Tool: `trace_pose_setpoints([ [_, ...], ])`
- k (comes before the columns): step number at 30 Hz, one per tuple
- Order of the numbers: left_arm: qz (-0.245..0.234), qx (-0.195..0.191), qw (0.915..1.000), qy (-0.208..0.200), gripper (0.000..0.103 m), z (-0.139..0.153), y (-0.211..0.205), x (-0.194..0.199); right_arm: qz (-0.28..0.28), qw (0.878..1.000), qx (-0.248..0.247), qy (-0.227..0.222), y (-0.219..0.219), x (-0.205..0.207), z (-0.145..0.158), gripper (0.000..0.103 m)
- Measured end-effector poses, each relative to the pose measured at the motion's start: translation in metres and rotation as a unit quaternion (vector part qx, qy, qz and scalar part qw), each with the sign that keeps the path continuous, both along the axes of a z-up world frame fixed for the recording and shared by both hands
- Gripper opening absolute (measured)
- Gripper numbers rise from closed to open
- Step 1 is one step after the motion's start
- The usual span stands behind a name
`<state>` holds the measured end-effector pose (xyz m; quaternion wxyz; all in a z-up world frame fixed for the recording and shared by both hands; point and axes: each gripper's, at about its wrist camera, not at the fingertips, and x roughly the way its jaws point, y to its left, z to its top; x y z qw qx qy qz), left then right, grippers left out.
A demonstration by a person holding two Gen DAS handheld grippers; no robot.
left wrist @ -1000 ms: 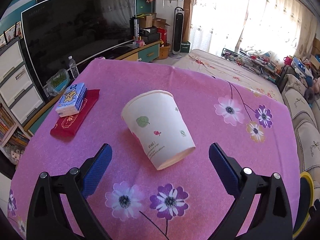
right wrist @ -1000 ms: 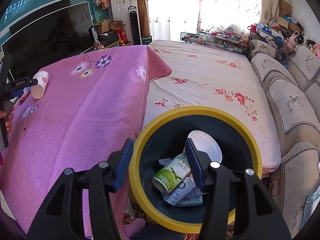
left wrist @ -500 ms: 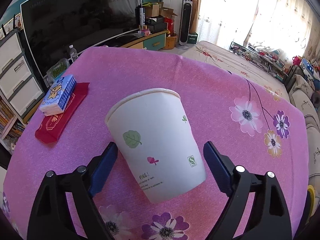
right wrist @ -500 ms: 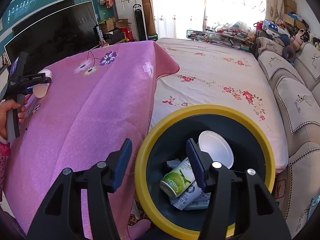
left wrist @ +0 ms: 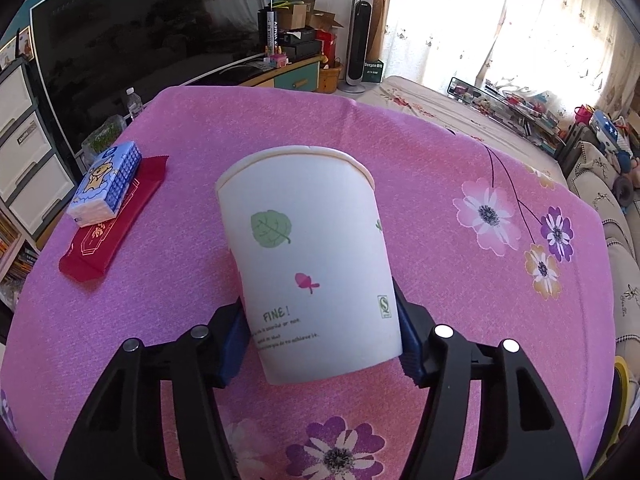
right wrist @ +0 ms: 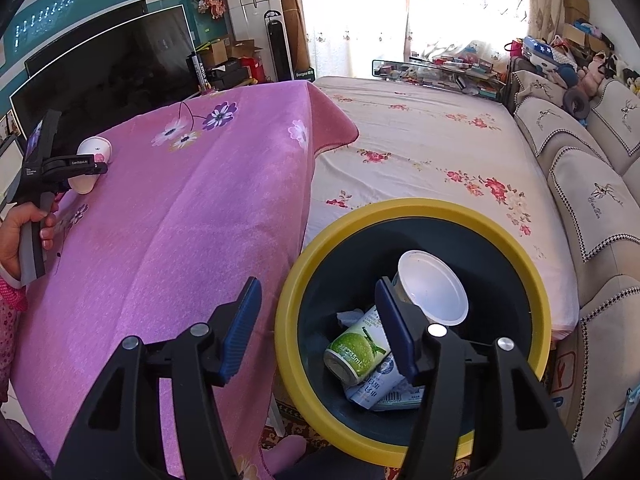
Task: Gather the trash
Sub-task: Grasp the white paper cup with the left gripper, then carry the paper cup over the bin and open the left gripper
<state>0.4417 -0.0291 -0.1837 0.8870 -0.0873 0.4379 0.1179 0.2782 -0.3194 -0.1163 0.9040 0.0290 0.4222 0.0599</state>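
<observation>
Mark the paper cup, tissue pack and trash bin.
paper cup [left wrist: 312,264], left wrist view, printed side wall
tissue pack [left wrist: 106,184], left wrist view, blue top face
trash bin [right wrist: 400,210], right wrist view, yellow rim

A table under a pink flowered cloth carries a paper cup lying on its side near the middle. At the left edge lies a red packet, and 1 blue tissue pack rests on top of it.
</observation>
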Motion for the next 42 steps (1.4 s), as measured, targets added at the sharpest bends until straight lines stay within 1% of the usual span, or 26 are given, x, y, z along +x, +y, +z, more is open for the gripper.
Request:
trace_pose_setpoints([
  [7, -0.031, 0.007, 0.9993, -0.019, 0.060, 0.014, -0.008, -0.030, -0.006, 1.000, 0.005, -0.004, 0.003, -0.016, 0.003, 0.056],
  [8, -0.037, 0.007, 0.9990, -0.023, 0.059, 0.019, -0.010, -0.033, -0.008, 1.000, 0.006, -0.006, 0.003, -0.019, 0.004, 0.056],
  [13, -0.068, 0.010, 0.9963, -0.051, 0.059, 0.042, -0.025, -0.072, -0.023, 0.999, 0.016, -0.021, -0.004, -0.036, 0.013, 0.056],
  [18, -0.111, 0.017, 0.9906, -0.077, 0.059, 0.065, -0.050, -0.114, -0.042, 0.998, 0.024, -0.034, -0.013, -0.057, 0.021, 0.056],
  [21, -0.153, 0.022, 0.9841, -0.088, 0.059, 0.077, -0.078, -0.140, -0.052, 0.997, 0.027, -0.041, -0.021, -0.073, 0.025, 0.056],
  [24, -0.200, 0.024, 0.9747, -0.096, 0.059, 0.088, -0.116, -0.165, -0.066, 0.996, 0.026, -0.048, -0.031, -0.089, 0.029, 0.057],
  [26, -0.240, 0.018, 0.9663, -0.092, 0.059, 0.092, -0.149, -0.176, -0.079, 0.995, 0.026, -0.054, -0.041, -0.098, 0.032, 0.057],
  [28, -0.277, 0.010, 0.9567, -0.089, 0.059, 0.094, -0.180, -0.183, -0.094, 0.993, 0.029, -0.059, -0.053, -0.107, 0.034, 0.057],
  [32, -0.347, 0.008, 0.9344, -0.079, 0.059, 0.092, -0.252, -0.190, -0.117, 0.990, 0.031, -0.067, -0.075, -0.119, 0.038, 0.058],
  [34, -0.375, 0.008, 0.9240, -0.075, 0.059, 0.090, -0.289, -0.190, -0.125, 0.989, 0.032, -0.068, -0.085, -0.124, 0.038, 0.058],
  [37, -0.409, 0.002, 0.9106, -0.059, 0.059, 0.081, -0.340, -0.183, -0.138, 0.988, 0.033, -0.068, -0.101, -0.130, 0.037, 0.058],
  [40, -0.433, 0.002, 0.9003, -0.042, 0.059, 0.066, -0.385, -0.179, -0.151, 0.986, 0.038, -0.066, -0.116, -0.134, 0.032, 0.058],
  [42, -0.444, 0.007, 0.8956, -0.030, 0.059, 0.053, -0.408, -0.174, -0.161, 0.984, 0.044, -0.065, -0.126, -0.138, 0.027, 0.058],
])
